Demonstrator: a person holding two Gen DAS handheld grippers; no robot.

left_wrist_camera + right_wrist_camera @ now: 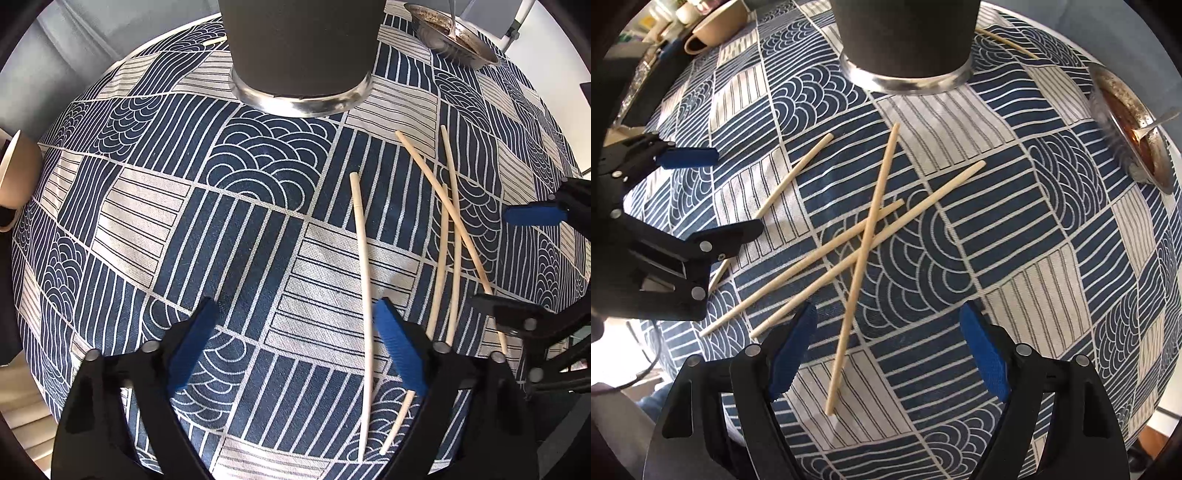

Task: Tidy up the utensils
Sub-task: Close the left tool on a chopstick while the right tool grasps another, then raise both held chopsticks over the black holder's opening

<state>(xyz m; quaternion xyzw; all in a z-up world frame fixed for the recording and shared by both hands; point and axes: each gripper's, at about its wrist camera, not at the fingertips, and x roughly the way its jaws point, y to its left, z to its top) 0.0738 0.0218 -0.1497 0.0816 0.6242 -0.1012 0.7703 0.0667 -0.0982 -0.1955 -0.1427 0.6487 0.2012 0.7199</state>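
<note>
Four pale wooden chopsticks lie loose on the table, which is covered by a blue-and-white patterned tablecloth.

1. Crossing chopstick: in the right wrist view it runs from near the holder down to the near edge and lies over two others, touching both.
2. Two crossed chopsticks: they lie side by side at a slant, from lower left to upper right, beneath the first.
3. Separate chopstick: in the left wrist view it lies alone to the left of the group, roughly near to far; its near end passes just beside the inner face of the left gripper's right finger. A further short stick shows below that finger.
4. One more chopstick lies far off, to the right of the holder.

The dark cylindrical holder with a metal base ring stands upright at the far middle of the table.

Left gripper: fingers spread, blue pads facing each other, nothing pressed between them. It points down at the cloth.

Right gripper: fingers spread, with the near part of the crossing chopstick lying between them; the pads do not press on it.

A metal bowl with brown residue and a spoon sits at the far right. A beige mug lies on its side at the far left.
</note>
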